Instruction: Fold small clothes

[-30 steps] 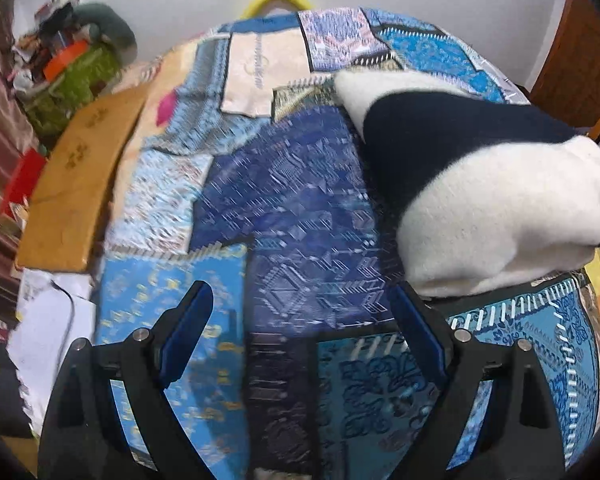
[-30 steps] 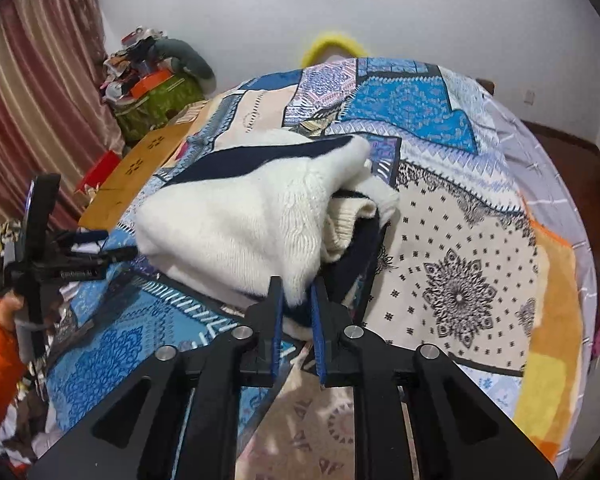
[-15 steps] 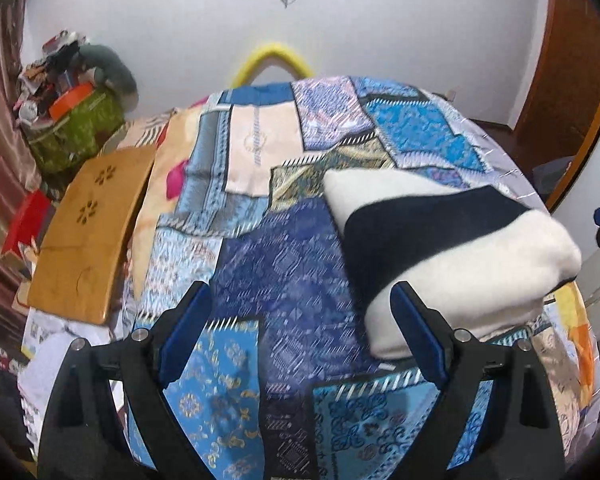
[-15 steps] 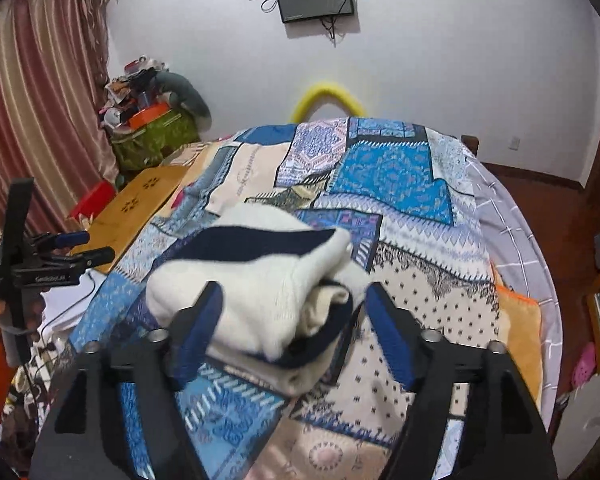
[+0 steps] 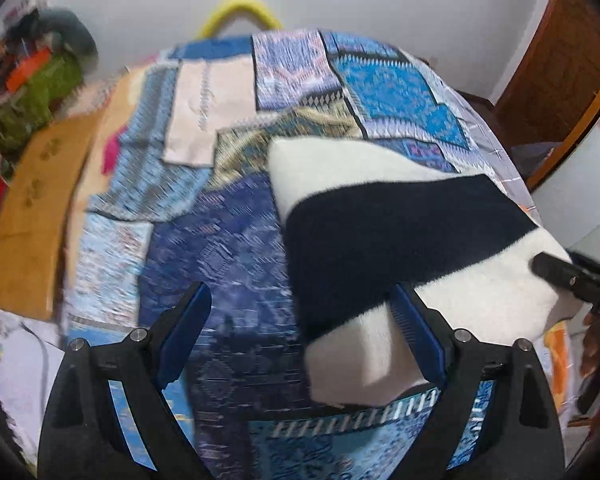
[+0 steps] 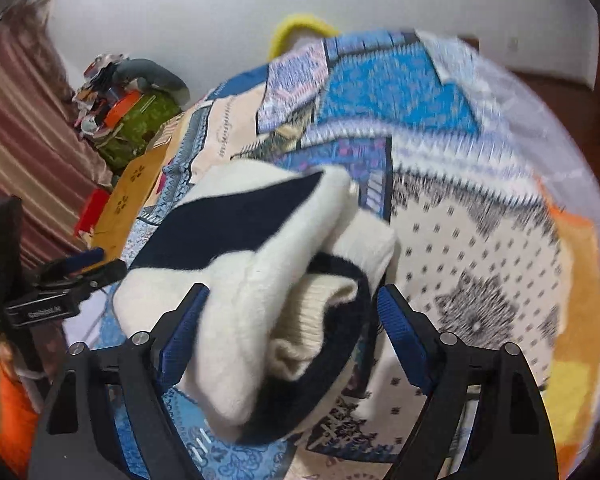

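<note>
Big patchwork bedspread (image 5: 228, 248) fills most of both views, blue, cream and orange panels, w/ a white wall behind it at the far end. A yellow curved tube (image 5: 240, 8) shows just past the far edge of the bed. Far left, off the bed, there's a tan wooden board (image 5: 32, 208) on the floor side and a green bag (image 6: 140, 128) piled w/ clutter against a striped curtain (image 6: 20, 120).

The folded sweater (image 5: 400, 240), cream w/ a wide navy band, lies on the bedspread. In my left cam it's right of centre, its near corner reaching behind my right-side finger. In my right cam it's near and centre, folded layers stacked and facing me.

My left gripper (image 5: 300, 340) is spread wide, nothing between the pads, over the dark blue patch just left of the sweater.

My right gripper (image 6: 292, 336) has just been opening; its jaws now stand wide either side of the sweater's near end, pads not pressing on the knit. Its black tip also shows in the left cam at the sweater's right edge.
</note>
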Available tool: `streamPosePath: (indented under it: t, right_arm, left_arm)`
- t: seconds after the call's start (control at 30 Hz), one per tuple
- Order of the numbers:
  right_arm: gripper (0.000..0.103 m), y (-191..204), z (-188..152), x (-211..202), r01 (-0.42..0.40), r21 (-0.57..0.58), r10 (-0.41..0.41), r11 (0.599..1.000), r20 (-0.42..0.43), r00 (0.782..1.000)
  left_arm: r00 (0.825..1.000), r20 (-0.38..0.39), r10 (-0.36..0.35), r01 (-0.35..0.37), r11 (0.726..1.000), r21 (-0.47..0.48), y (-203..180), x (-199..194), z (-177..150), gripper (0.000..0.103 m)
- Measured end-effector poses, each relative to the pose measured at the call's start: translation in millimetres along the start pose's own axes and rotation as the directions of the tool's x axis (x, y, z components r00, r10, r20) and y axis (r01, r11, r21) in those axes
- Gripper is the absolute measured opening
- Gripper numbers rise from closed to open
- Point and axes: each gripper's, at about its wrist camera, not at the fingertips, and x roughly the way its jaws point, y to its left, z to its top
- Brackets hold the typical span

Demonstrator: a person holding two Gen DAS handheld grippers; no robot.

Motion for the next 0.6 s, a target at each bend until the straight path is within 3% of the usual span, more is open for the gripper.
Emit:
streamPosePath:
  t: [0.2,0.37,0.6]
  right_arm:
    - [0.093,-21,-14,23,-0.070,0.089,0.077,0.994,-0.087,0.993]
    - [0.096,-32,-20,31,-0.141,0.165,0.158,0.976,-0.100,0.982]
    - [0.095,-29,-18,44,-0.190,0.188,0.212,0.964,-0.109,0.971]
  left_arm:
    - [0.983,-0.088,-0.163,0.153,0.982,-0.107,11,29,4,0.093]
    - [0.951,-0.137,-0.278,0.253,0.951,-0.176,16,49,6,0.095]
    - [0.899,-0.177,-0.401,0.348,0.899,-0.266,15,73,9,0.095]
